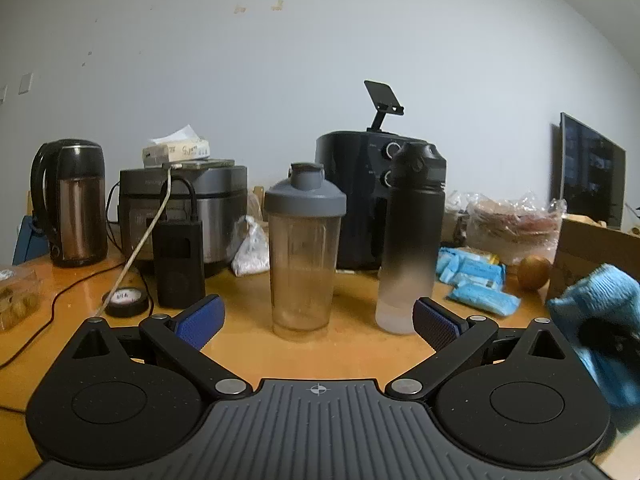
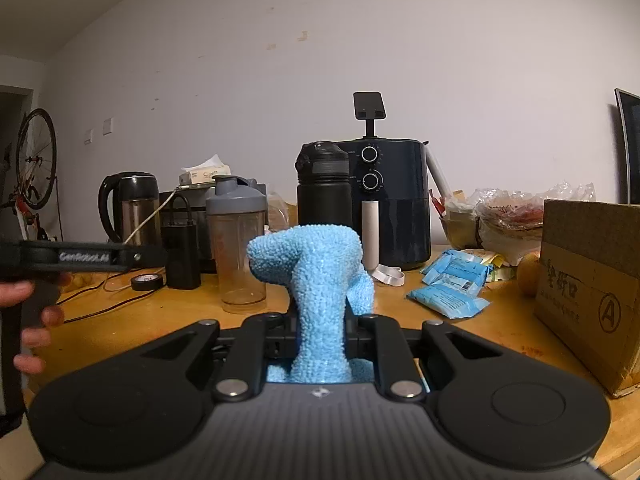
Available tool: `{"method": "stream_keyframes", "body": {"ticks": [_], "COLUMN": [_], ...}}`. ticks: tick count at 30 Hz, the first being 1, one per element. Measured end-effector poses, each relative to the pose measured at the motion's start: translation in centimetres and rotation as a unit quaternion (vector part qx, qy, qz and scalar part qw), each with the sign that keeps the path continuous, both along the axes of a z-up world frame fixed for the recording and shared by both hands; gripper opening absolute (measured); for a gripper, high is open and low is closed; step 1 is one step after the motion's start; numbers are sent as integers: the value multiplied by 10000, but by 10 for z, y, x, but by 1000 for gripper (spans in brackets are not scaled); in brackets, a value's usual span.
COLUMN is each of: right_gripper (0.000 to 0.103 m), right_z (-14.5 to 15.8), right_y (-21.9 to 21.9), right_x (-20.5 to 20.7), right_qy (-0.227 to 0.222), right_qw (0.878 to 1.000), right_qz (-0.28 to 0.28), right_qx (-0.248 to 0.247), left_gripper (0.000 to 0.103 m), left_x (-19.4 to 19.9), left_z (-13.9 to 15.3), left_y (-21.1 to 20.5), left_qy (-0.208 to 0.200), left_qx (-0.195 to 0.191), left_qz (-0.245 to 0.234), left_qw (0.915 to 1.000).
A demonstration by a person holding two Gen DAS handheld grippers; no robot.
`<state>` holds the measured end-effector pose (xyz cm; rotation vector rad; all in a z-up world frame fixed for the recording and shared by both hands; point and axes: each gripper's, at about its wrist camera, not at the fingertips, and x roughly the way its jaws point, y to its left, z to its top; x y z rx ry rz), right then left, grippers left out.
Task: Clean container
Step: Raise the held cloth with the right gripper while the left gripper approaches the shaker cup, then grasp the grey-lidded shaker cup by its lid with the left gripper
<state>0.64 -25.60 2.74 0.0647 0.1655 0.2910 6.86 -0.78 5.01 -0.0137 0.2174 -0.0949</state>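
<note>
Beside the black bottle (image 1: 412, 236), the lidded shaker cup (image 1: 304, 252) faces the spread left gripper (image 1: 316, 322); the right gripper (image 2: 320, 332), clamping a blue cloth (image 2: 316, 276), could topple it.

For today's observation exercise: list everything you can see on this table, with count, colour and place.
shaker bottle: 1, clear with grey lid, centre
water bottle: 1, black fading to clear, right of shaker
air fryer: 1, dark, behind
kettle: 1, black and steel, far left
rice cooker: 1, grey, behind
tape roll: 1, black, left
packets: several, blue, right
cardboard box: 1, brown, far right
cloth: 1, blue, in right gripper
left gripper: open
right gripper: shut on cloth
</note>
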Motion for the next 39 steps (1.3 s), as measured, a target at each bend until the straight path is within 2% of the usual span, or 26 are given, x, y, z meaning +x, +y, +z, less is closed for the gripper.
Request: {"method": "stream_keyframes", "body": {"ticks": [8, 21, 39], "right_gripper": [11, 11, 11], "right_z": [-3, -1, -2], "right_y": [-1, -4, -6], "right_x": [-3, -3, -4], "right_qy": [16, 27, 27], "right_qw": [10000, 9999, 9999], "right_qz": [-20, -41, -34], "right_qx": [34, 104, 144], "left_gripper": [103, 103, 103], "left_x": [19, 55, 94], "left_z": [9, 18, 26], "left_y": [6, 8, 5], "left_qy": [-171, -170, -288], "left_qx": [-13, -70, 126], "left_qz": [63, 162, 269], "left_qw": [9998, 9997, 9991]}}
